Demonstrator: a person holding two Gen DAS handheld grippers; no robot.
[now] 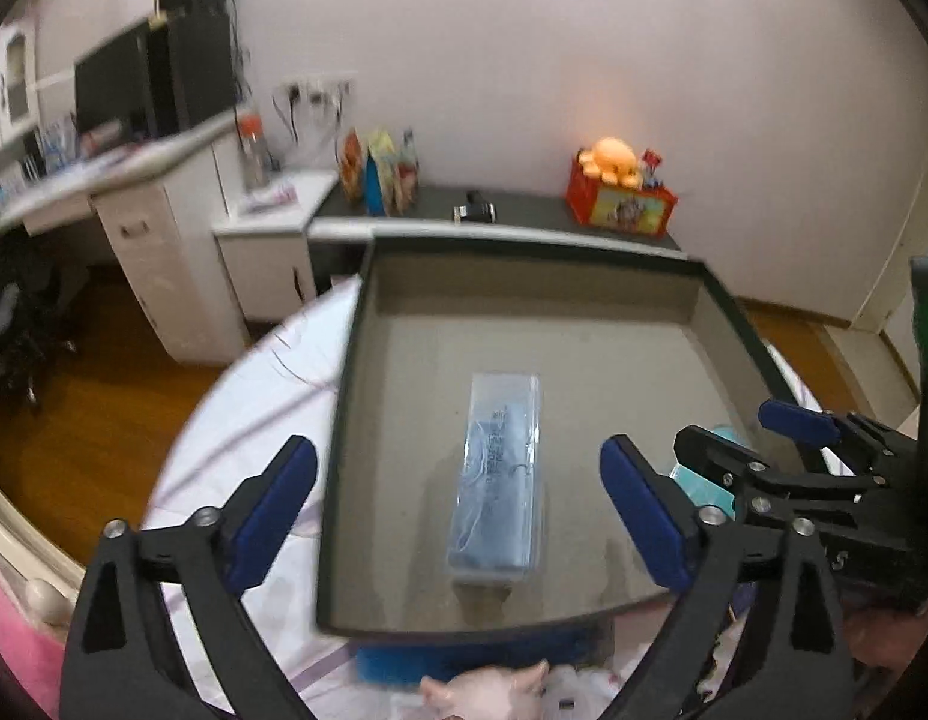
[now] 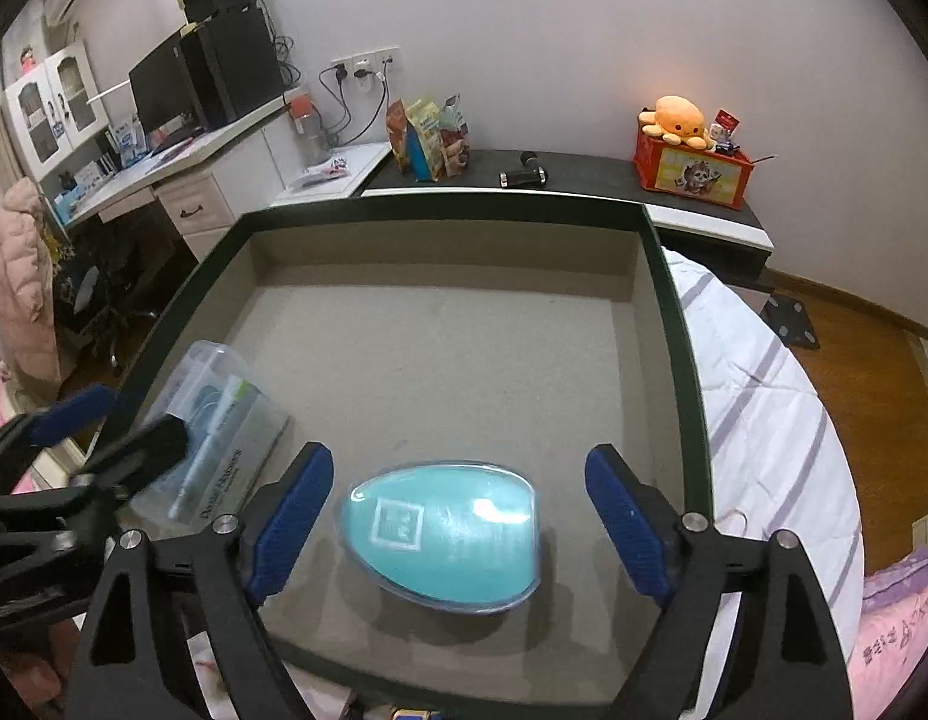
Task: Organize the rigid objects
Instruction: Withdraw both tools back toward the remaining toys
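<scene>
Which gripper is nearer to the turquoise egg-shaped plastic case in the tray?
Right. The right gripper hangs open directly over the turquoise egg-shaped plastic case, fingers on both sides. The left gripper hangs open over the clear rectangular plastic box, beside the case.

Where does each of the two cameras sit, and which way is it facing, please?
Left wrist: on the left gripper, looking down its open fingers at the clear rectangular case in the tray; right gripper at right.
Right wrist: on the right gripper, over the teal egg-shaped case; left gripper at left.
Shared: tray, both cases, orange plush.
</scene>
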